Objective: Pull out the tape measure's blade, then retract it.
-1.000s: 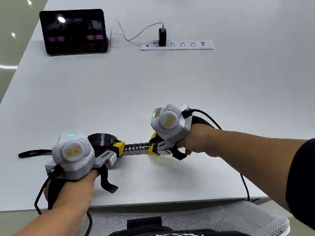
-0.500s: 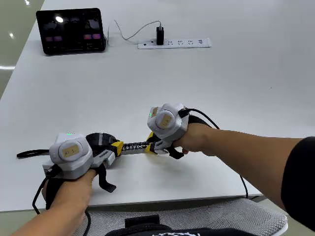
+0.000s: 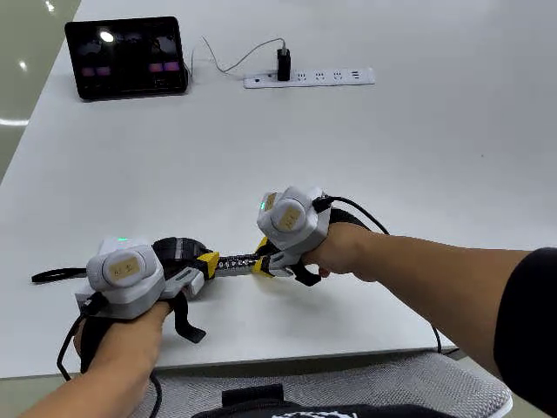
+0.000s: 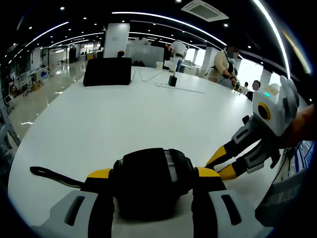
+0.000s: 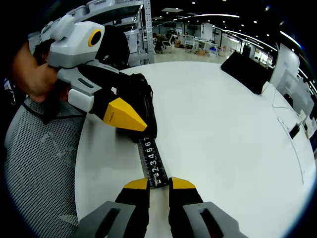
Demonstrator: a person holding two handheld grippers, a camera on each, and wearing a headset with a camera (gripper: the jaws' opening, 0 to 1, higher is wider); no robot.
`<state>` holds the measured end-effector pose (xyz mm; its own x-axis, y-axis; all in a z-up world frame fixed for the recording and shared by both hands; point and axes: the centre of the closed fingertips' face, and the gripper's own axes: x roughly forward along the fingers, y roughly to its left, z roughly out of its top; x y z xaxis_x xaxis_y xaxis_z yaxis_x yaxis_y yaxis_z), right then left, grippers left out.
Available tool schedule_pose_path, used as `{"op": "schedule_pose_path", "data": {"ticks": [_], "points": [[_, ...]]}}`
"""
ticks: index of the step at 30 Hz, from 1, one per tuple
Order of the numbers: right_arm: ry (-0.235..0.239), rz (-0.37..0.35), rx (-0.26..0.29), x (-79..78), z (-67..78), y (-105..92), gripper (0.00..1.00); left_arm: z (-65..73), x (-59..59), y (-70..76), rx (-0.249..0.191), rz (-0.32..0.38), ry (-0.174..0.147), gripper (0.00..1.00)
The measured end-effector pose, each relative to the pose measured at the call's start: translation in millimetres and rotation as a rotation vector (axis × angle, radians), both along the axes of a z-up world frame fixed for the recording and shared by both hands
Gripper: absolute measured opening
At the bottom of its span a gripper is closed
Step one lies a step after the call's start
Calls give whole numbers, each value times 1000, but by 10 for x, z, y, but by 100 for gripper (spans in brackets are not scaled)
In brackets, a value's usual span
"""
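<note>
L gripper (image 4: pixel 153 174) is clamped across the black tape measure case (image 4: pixel 148 166), which sits on the white table (image 3: pixel 348 148) near its front edge. R gripper (image 5: pixel 159 184) has its 2 jaws almost closed, pinching the blade (image 5: pixel 150 158) by its end. Only a short numbered length is out btwn case and tips. Risks: the thin pinch slips and the blade snaps back. Pulling off-axis could kink the blade or twist the case in L's hold.

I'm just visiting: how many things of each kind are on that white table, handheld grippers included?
Grippers: 2 (left gripper, right gripper)
Tape measure: 1
Tablet: 1
Power strip: 1
Charger: 1
Total: 6
</note>
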<state>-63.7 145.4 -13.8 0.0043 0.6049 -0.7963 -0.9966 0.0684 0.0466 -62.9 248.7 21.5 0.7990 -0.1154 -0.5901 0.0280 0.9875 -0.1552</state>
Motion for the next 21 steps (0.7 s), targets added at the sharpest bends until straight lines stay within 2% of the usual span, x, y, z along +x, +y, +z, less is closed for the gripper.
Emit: {"op": "schedule_pose_path", "data": {"ticks": [21], "points": [[15,18,11,-7,-22,157,11,-6,-2,11,-14,2,3,58]]}}
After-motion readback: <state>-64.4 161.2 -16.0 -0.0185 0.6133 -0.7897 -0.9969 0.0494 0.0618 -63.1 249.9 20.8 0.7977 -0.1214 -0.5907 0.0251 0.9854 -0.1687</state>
